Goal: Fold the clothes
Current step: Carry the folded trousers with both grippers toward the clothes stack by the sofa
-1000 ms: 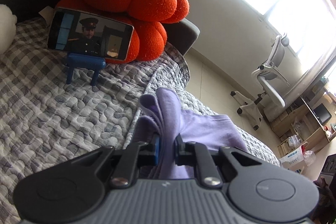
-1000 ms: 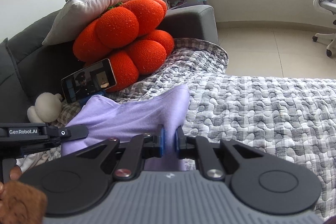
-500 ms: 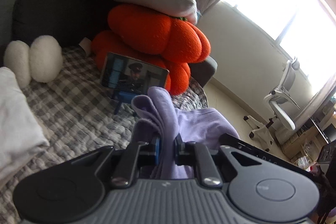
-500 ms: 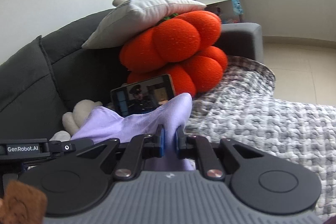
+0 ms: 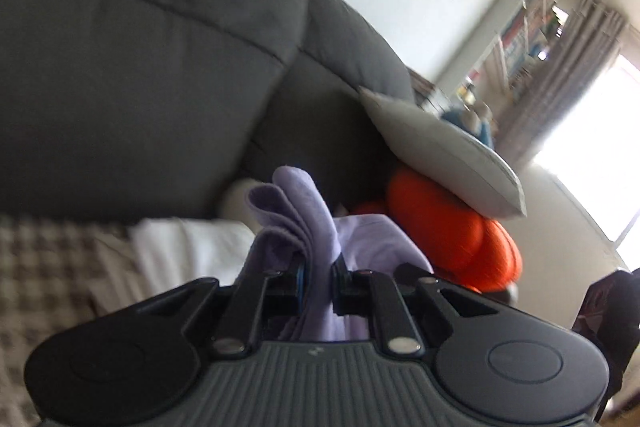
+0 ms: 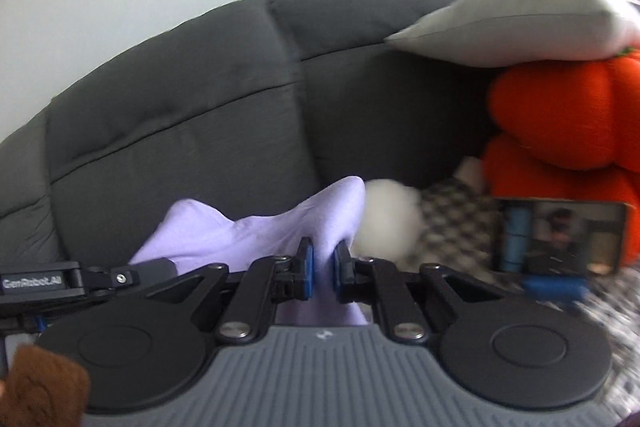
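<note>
A lilac garment [image 5: 308, 219] is bunched in several folds between the blue pads of my left gripper [image 5: 318, 273], which is shut on it. The same lilac garment [image 6: 248, 233] stretches across to my right gripper [image 6: 323, 261], also shut on an edge of it. Both grippers hold the cloth raised in front of the dark grey sofa backrest [image 5: 140, 75]. In the right wrist view the body of the left gripper [image 6: 72, 281] shows at the left edge. Both views are blurred.
A white folded cloth [image 5: 188, 247] lies on the checked quilt [image 5: 44, 267] at the left. An orange plush cushion [image 6: 568, 123] under a grey pillow [image 6: 532, 23] sits right, with a phone on a blue stand [image 6: 560, 239] and a white plush toy [image 6: 388, 219].
Both grippers have swung up and to the left with the lilac garment, from the quilt and phone toward the sofa backrest. Their grip has not changed.
</note>
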`<state>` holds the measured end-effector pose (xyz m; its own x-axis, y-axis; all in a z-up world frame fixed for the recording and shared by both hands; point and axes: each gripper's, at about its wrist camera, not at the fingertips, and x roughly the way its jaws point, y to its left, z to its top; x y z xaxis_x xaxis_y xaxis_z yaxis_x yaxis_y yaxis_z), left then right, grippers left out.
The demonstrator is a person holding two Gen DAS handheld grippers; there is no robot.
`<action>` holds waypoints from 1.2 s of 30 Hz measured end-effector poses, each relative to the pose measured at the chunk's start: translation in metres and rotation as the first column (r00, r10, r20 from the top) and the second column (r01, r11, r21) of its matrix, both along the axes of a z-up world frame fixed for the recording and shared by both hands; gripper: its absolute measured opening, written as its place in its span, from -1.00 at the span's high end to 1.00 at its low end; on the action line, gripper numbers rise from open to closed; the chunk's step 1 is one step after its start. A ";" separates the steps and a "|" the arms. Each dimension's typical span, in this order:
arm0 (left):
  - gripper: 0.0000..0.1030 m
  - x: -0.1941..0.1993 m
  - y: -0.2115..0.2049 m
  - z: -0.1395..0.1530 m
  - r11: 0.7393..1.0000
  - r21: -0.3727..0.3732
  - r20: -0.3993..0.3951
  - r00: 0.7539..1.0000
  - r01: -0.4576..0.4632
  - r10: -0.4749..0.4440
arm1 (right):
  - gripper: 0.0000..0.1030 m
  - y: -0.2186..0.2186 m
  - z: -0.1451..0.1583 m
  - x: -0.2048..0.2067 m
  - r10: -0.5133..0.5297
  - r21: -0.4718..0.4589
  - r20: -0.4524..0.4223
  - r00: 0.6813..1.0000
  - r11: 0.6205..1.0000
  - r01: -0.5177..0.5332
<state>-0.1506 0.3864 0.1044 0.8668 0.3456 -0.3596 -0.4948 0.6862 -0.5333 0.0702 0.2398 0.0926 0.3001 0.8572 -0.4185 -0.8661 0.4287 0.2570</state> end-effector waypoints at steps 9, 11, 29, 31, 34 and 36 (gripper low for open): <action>0.76 -0.008 0.029 -0.044 0.980 -0.080 -0.094 0.980 -0.184 0.177 | 0.77 0.086 -0.047 0.015 0.110 -0.187 -0.013 0.994 0.976 -0.111; 0.76 -0.010 0.033 -0.051 0.978 -0.072 -0.102 0.977 -0.196 0.188 | 0.77 0.092 -0.055 0.012 0.110 -0.204 0.003 0.994 0.973 -0.107; 0.15 -0.043 0.043 -0.043 0.976 -0.048 -0.087 0.974 -0.214 0.210 | 0.41 0.057 -0.055 0.013 0.009 -0.097 -0.010 1.000 0.995 -0.010; 0.16 -0.041 0.039 -0.031 0.979 0.011 -0.078 0.976 -0.202 0.203 | 0.41 0.049 -0.049 0.011 0.019 -0.055 -0.013 1.000 0.998 -0.020; 0.19 -0.026 0.032 -0.018 0.984 0.120 -0.108 0.983 -0.132 0.146 | 0.41 0.049 -0.045 0.002 0.070 -0.039 -0.006 0.998 0.997 -0.070; 0.19 -0.011 0.032 -0.023 0.987 0.145 -0.144 0.985 -0.072 0.093 | 0.41 0.056 -0.047 -0.007 0.103 -0.068 0.008 0.995 0.992 -0.102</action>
<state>-0.1617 0.4180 0.0815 0.7734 0.4689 -0.4266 -0.6195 0.7018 -0.3517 0.0635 0.2957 0.0453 0.2171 0.8537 -0.4733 -0.9091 0.3534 0.2205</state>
